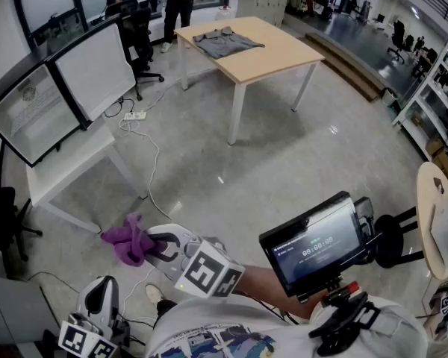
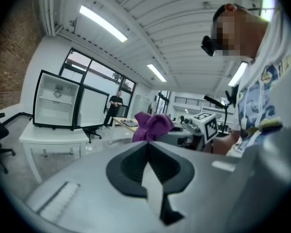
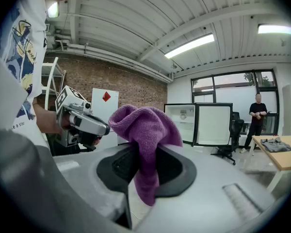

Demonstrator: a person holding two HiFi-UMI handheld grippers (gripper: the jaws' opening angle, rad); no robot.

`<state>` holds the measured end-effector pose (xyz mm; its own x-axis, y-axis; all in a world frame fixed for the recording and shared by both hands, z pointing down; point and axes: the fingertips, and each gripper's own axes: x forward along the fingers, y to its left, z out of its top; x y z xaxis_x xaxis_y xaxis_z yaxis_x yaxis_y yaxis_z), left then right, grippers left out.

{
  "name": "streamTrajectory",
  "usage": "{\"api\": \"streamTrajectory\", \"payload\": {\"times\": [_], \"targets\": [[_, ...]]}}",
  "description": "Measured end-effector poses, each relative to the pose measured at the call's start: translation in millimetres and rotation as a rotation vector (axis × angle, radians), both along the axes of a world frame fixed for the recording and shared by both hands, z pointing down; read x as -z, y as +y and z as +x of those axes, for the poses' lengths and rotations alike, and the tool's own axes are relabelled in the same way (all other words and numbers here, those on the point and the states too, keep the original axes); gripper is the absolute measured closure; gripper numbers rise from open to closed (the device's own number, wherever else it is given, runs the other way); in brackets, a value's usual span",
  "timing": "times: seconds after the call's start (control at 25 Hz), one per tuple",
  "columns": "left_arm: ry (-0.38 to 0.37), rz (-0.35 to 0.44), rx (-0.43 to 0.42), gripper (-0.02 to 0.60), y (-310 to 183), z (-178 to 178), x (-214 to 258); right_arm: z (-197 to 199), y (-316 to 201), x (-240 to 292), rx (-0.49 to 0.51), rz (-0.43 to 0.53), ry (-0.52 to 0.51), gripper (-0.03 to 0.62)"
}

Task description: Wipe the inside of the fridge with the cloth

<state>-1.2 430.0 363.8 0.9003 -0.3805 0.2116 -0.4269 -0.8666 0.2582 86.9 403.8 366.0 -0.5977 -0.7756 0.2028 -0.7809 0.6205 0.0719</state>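
The right tool [image 1: 151,246] pinches the purple cloth [image 1: 127,241] low before the person; the left tool [image 1: 97,303] is pressed together, empty. The open fridge [image 1: 30,118] stands well ahead-left on the white table [image 1: 75,164].

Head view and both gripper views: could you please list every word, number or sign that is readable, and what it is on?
"00:00:00", as best it reads, on the small screen; the line above it is too small.
No legible text on the red diamond sign on a white panel.
Too blurred to read: the emblem inside the fridge.
Patterns only, no words: the marker cube.
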Motion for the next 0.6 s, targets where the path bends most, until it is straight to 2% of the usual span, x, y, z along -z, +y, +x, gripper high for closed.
{"api": "streamTrajectory", "payload": {"times": [0.28,0.6], "targets": [[-0.008,-0.001,0.005,0.575,-2,-2,0,0,-1,-3,0.004,-0.016,-0.004,0.516],[-0.034,0.007,0.005,0.575,0,4,5,18,11,-17,-0.032,-0.054,-0.074,0.516]]}}
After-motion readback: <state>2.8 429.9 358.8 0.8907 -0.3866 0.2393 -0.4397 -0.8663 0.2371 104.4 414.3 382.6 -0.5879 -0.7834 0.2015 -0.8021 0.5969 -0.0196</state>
